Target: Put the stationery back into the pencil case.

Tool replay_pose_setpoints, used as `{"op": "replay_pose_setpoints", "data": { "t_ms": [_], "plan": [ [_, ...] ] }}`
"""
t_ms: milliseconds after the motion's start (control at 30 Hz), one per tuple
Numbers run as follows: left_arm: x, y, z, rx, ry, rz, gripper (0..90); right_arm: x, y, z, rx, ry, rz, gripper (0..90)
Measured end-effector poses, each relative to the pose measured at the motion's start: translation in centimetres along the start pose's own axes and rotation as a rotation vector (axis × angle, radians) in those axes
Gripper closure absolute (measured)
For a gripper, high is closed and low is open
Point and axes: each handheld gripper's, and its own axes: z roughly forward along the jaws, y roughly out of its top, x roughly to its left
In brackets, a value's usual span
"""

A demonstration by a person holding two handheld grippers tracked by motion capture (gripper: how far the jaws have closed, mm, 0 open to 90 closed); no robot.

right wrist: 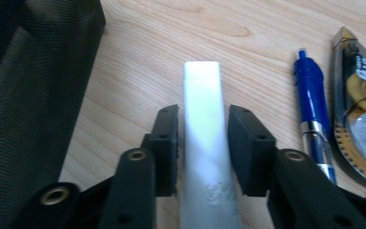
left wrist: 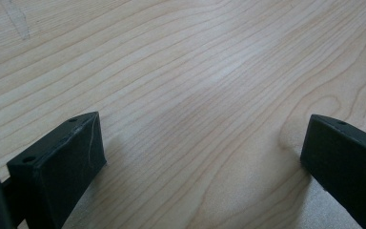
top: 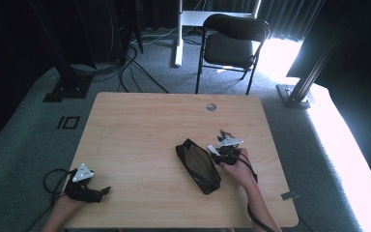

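Right gripper (right wrist: 202, 143) is clamped on a white eraser-like bar (right wrist: 205, 138), just right of the black mesh pouch (right wrist: 28, 95) mid-table. Blue pen (right wrist: 312, 109) and correction tape (right wrist: 362, 124) lie further right. Left gripper (left wrist: 200, 157) sits released over bare table (left wrist: 181, 71), near-left corner.

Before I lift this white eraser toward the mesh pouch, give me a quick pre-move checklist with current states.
1. White eraser sits between the right gripper jaws: ok.
2. Jaws firmly clamped on it: cannot tell.
3. Blue pen and correction tape lie apart from the jaws: ok.
4. Mesh pouch beside the gripper: ok.
5. Pouch opening unzipped: cannot tell.
6. Left gripper open, over bare table: ok.
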Motion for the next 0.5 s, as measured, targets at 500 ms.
{"op": "replay_pose_setpoints", "data": {
  "t_ms": [500],
  "plan": [
    [0.0,0.0,0.0,0.0,0.0,0.0,1.1,-0.1,0.15,-0.9,-0.014,-0.003,0.076,69.5]
  ]
}}
